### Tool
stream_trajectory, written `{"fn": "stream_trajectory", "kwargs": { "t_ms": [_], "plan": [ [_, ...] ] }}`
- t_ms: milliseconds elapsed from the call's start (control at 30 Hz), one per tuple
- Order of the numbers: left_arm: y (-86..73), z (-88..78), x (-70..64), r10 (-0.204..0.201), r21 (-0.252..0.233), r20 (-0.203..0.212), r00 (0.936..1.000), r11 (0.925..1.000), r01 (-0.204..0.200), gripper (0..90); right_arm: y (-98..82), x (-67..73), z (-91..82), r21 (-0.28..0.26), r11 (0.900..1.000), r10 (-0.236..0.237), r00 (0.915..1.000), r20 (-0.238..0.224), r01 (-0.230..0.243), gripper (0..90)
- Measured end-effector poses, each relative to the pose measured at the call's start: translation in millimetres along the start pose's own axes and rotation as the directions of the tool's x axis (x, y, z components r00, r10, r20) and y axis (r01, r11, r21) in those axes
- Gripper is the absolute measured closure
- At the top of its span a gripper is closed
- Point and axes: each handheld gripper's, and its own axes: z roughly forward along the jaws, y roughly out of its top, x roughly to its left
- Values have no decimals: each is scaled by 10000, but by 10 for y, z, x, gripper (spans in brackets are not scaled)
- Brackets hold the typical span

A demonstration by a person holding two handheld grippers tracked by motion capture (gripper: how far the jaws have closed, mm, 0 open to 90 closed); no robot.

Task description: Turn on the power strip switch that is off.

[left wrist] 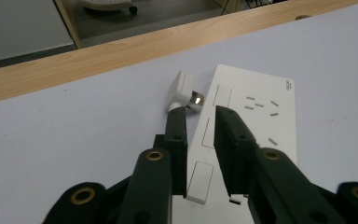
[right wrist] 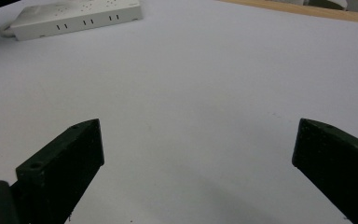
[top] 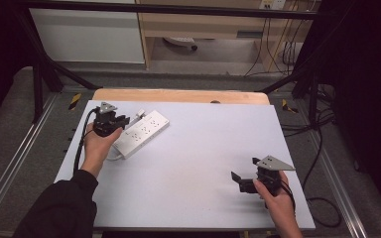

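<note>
While the left gripper [left wrist: 200, 116] hovers over the power strip [left wrist: 247, 135], jaws narrowly parted and empty, the plug [left wrist: 182, 91] lies just ahead of its tips. Looks like reach-for-plug; next needs a forward advance, then close. Right gripper [right wrist: 198, 140] gapes wide, idle.

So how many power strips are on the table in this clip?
1. The white power strip lies at the table's far left, under the left gripper, with a loose white plug beside its end. The left hand may hide part of it.
</note>
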Motion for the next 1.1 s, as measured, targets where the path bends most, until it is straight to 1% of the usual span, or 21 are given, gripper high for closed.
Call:
{"fn": "stream_trajectory", "kwargs": {
  "t_ms": [67, 133, 233, 400, 433, 533, 633, 700, 800, 1100],
  "plan": [
    [-2, 5, 6, -136, 2, -108, 9998, 9999, 136, 804, 0, 1, -4, -5, 10000, -6, 10000, 17, 6, 26],
    [-4, 12, 23, -283, -19, -34, 9996, 9996, 283, 823, 0, 1, -5, -29, 10000, -17, 10000, 31, 17, 26],
    [-10, 20, 36, -311, 5, -45, 9995, 9995, 311, 846, 1, 2, -3, -39, 10000, -26, 10000, 3, 26, 27],
    [-20, 38, 42, -462, 100, 95, 9989, 9989, 461, 898, 3, -1, -1, -49, 10000, -45, 10000, -12, 45, 26],
    [-23, 43, 39, -470, 169, 157, 9988, 9988, 467, 900, 3, 0, -2, -48, 10000, -54, 10000, -5, 54, 27],
    [-32, 57, 25, -393, 335, 177, 9991, 9987, 387, 900, 4, 2, -3, -50, 10000, -44, 10000, -10, 44, 26],
    [-40, 68, 20, -427, 472, 175, 9989, 9980, 419, 900, 5, 1, -3, -55, 10000, -45, 10000, -15, 45, 27],
    [-48, 78, 18, -381, 632, 158, 9992, 9973, 370, 900, 5, 1, -4, -54, 10000, -51, 10000, -18, 51, 26],
    [-63, 89, 23, -470, 817, 90, 9989, 9956, 461, 900, 6, 3, -4, -56, 10000, -50, 10000, -19, 50, 26],
    [-112, 120, 24, -298, 1286, 55, 9995, 9913, 289, 900, 6, 2, -2, -42, 10000, -74, 10000, -41, 73, 26]
  ]
}}
